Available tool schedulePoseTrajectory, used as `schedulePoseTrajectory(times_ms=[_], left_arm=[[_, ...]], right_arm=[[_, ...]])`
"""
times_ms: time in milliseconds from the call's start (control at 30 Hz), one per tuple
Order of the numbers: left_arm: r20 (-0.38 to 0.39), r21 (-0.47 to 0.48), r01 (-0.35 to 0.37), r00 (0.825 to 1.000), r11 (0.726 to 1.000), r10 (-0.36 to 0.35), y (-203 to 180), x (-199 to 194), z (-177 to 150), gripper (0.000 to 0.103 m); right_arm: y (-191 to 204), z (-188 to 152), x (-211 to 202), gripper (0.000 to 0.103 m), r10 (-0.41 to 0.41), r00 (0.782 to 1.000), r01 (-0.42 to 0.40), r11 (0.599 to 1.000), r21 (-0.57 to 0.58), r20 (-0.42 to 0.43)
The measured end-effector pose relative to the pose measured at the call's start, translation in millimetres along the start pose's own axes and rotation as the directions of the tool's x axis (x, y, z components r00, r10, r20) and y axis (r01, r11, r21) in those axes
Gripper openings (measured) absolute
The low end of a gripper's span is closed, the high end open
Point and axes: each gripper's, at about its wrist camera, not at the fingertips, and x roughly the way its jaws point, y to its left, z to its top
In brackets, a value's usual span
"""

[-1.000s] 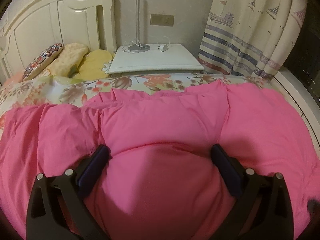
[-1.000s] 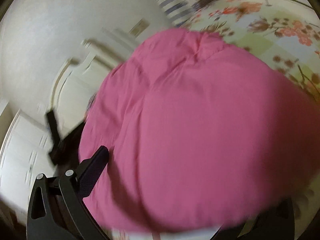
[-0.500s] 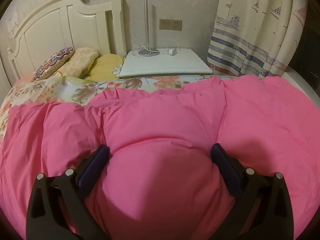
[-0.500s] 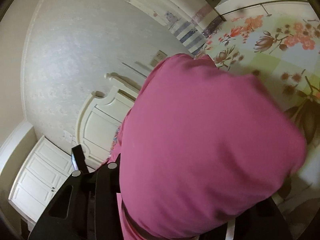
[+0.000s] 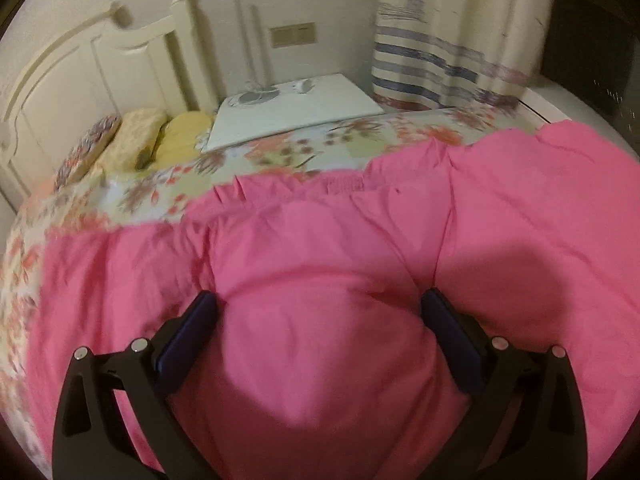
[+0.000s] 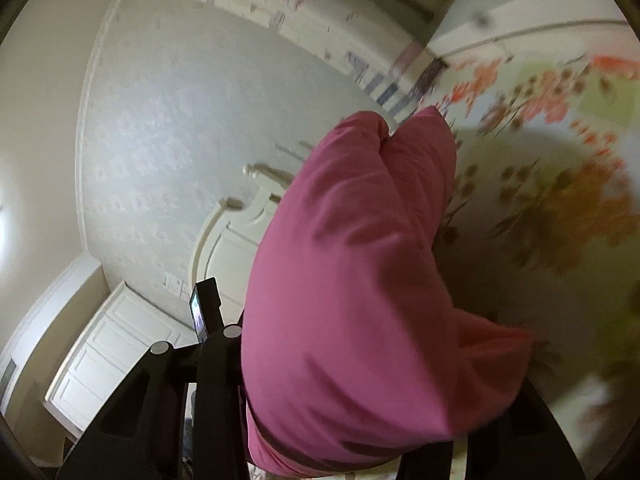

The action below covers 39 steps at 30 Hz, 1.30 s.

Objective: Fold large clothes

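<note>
Pink garment (image 5: 328, 248), large and padded, lies spread over the floral bedsheet (image 5: 280, 152) and fills most of the left wrist view. Left gripper (image 5: 320, 312) points down at it, jaws spread wide, a thick bulge of the pink cloth pushed up between the two dark fingers (image 5: 188, 332). Both fingers touch the bulge at its sides, so it reads as a wide grip on a puffy fold (pads themselves mostly buried in cloth).

Right gripper (image 6: 360, 360) is tilted hard, view rolled sideways. Its jaws have just been closing and now stand narrow, with a bunched wad of the same pink garment (image 6: 352, 280) clamped between them. The wad sticks forward past the fingers and hides the right-side one almost fully; the left finger (image 6: 216, 380) shows as a black bar pressed against the cloth. This held part hangs clear above the bedsheet (image 6: 560, 200), which is blurred.

Behind the bed in the left wrist view: white headboard (image 5: 80, 80), patterned cushion (image 5: 86, 148) and two yellow pillows (image 5: 160, 140) at the head end, white nightstand (image 5: 296, 108) just beside the mattress, striped curtain (image 5: 452, 40) to its right. A small lit screen (image 6: 198, 312) shows near the right gripper's left finger.
</note>
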Motion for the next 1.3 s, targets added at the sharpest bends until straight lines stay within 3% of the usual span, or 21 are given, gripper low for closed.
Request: schedulePoseTrajectory(times_ms=[100,200,333,400,467,600,700,767,867,967,1033,1133,1200,1300], left_arm=[[0.06,0.006,-0.002,0.998,1.0,0.002,-14,-28,7,0.101],[0.141,-0.059,0.02,0.99,0.998,-0.012,-8,-65,6,0.101],[0.179,-0.124,0.002,0.984,0.992,0.021,6,-106,-19,0.101],[0.199,-0.076,0.013,0.98,0.997,0.002,-2,-125,-42,0.101],[0.232,-0.016,-0.02,0.972,1.0,0.024,-16,-138,-63,0.101],[0.211,0.062,0.038,0.976,0.997,-0.051,-42,-129,-85,0.101],[0.092,0.15,0.028,0.995,0.988,-0.042,-74,-87,-104,0.101],[0.137,0.112,0.025,0.99,0.993,-0.04,-75,-80,-120,0.101],[0.131,0.088,0.055,0.989,0.995,-0.067,-66,-80,-124,0.101],[0.102,0.081,0.1,0.989,0.992,-0.108,-49,-92,-124,0.098],[0.159,0.009,0.146,0.977,0.989,-0.145,-16,-116,-127,0.098],[0.26,-0.156,0.133,0.961,0.979,-0.089,61,-146,-135,0.099],[0.24,-0.289,0.084,0.971,0.954,-0.013,118,-146,-146,0.099],[0.121,-0.409,0.075,0.992,0.91,-0.028,177,-116,-170,0.099]], right_arm=[[-13,12,-21,0.046,-0.027,0.998,0.025,0.999,0.023,0.048],[-22,19,-37,0.046,-0.054,0.995,0.05,0.998,0.042,0.084],[-14,21,-44,0.046,-0.072,0.993,0.075,0.997,-0.019,0.094],[-7,22,-41,0.046,-0.075,0.992,0.08,0.995,-0.053,0.099],[-2,28,-31,0.047,-0.078,0.991,0.087,0.993,-0.079,0.105],[24,24,-30,0.047,-0.103,0.987,0.122,0.98,-0.16,0.122],[49,19,-33,0.047,-0.11,0.986,0.139,0.96,-0.243,0.128],[75,9,-26,0.047,-0.125,0.986,0.156,0.928,-0.338,0.112],[117,-9,-13,0.047,-0.129,0.983,0.178,0.856,-0.485,0.131],[164,-33,5,0.047,-0.129,0.982,0.19,0.749,-0.635,0.141],[189,-53,15,0.048,-0.13,0.979,0.205,0.665,-0.718,0.159],[217,-81,34,0.049,-0.143,0.975,0.221,0.552,-0.804,0.17],[230,-102,48,0.051,-0.154,0.972,0.23,0.475,-0.849,0.177],[247,-141,80,0.053,-0.164,0.971,0.218,0.331,-0.918,0.172]])
